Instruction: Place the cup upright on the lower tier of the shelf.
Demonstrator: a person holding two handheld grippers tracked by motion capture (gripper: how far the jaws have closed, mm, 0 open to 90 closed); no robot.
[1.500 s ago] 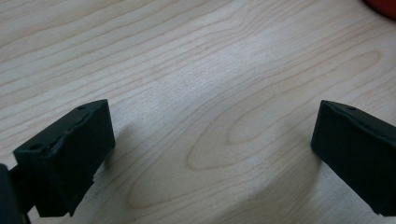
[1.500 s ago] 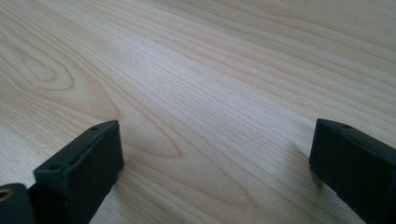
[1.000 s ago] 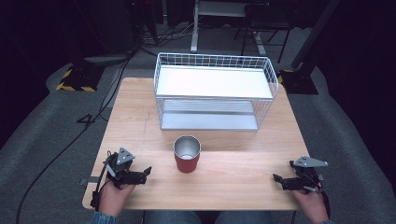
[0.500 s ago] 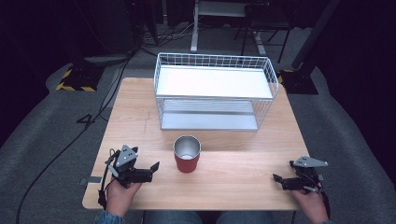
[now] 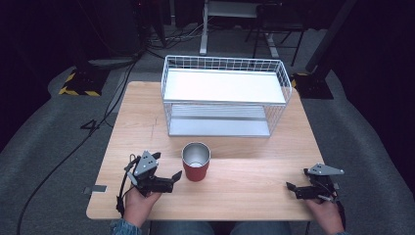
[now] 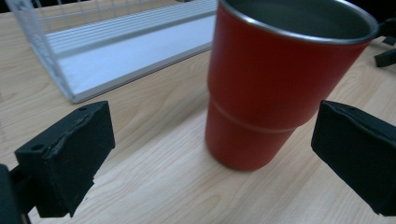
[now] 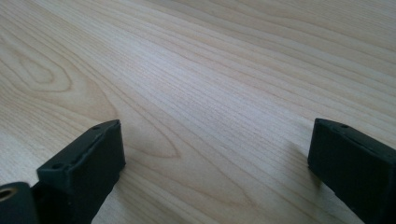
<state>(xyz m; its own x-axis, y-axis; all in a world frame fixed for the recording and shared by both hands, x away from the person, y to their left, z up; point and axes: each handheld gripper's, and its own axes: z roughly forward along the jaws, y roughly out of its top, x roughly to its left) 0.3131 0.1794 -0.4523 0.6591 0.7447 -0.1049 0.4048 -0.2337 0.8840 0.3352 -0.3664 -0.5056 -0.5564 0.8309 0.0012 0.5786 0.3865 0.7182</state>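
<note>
A red metal cup (image 5: 196,160) with a silver inside stands upright on the wooden table (image 5: 244,181), just in front of the wire basket. My left gripper (image 5: 173,177) is open, low over the table, its tips close to the cup's left side. In the left gripper view the cup (image 6: 275,88) stands large just beyond the two wide-apart jaws, not between them. My right gripper (image 5: 292,188) rests open near the table's front right corner, with bare wood (image 7: 210,93) between its jaws.
A white wire basket (image 5: 224,95) with a white shelf on top stands at the back middle of the table. Dark floor, cables and stands surround the table. Bare wood lies between the cup and my right gripper.
My left gripper has moved right along the table toward the red cup, its tips now close to it. The right gripper has stayed in place.
</note>
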